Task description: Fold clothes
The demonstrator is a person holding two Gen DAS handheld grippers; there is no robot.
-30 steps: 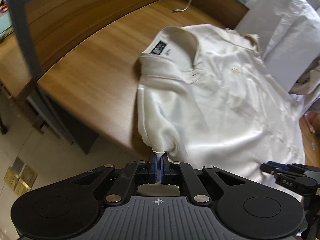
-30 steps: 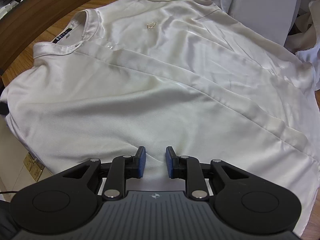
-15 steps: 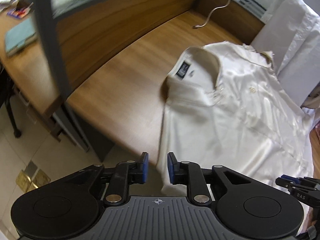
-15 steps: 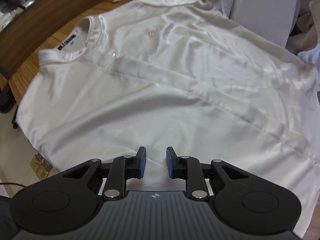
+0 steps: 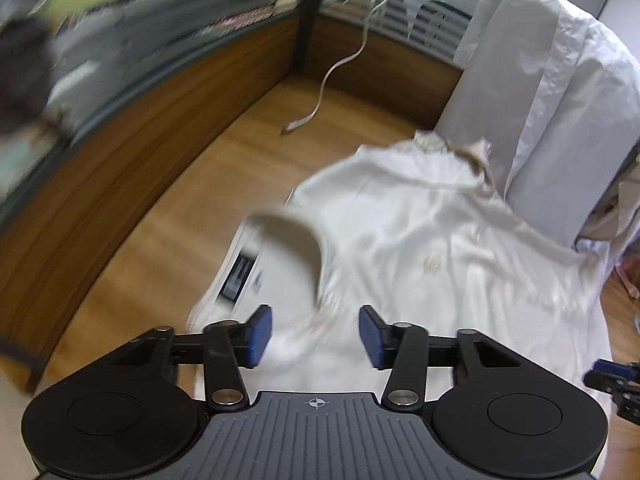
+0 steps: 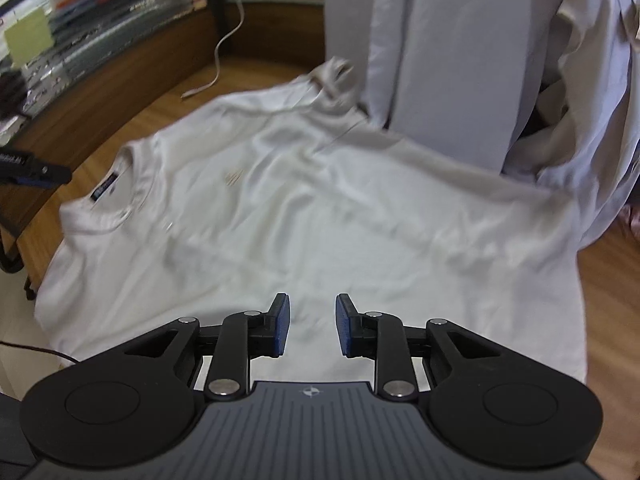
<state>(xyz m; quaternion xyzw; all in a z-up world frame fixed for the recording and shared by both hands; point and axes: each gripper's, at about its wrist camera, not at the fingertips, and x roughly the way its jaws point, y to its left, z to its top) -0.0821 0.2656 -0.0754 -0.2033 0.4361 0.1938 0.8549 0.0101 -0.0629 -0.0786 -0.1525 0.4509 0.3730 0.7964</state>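
Shirt [image 6: 304, 216] lies spread face-up on the desk [image 5: 192, 216], collar [image 5: 288, 236] toward the desk's left edge. One second ago the left hand-held gripper [image 5: 316, 336] was clenched on the near sleeve; it has since released the fabric, its jaws now wide apart above the collar area. The right hand-held gripper [image 6: 308, 328] remains released over the lower body panel. Judgement: the sleeve placement appears finished; a new grasp is required for the next fold.
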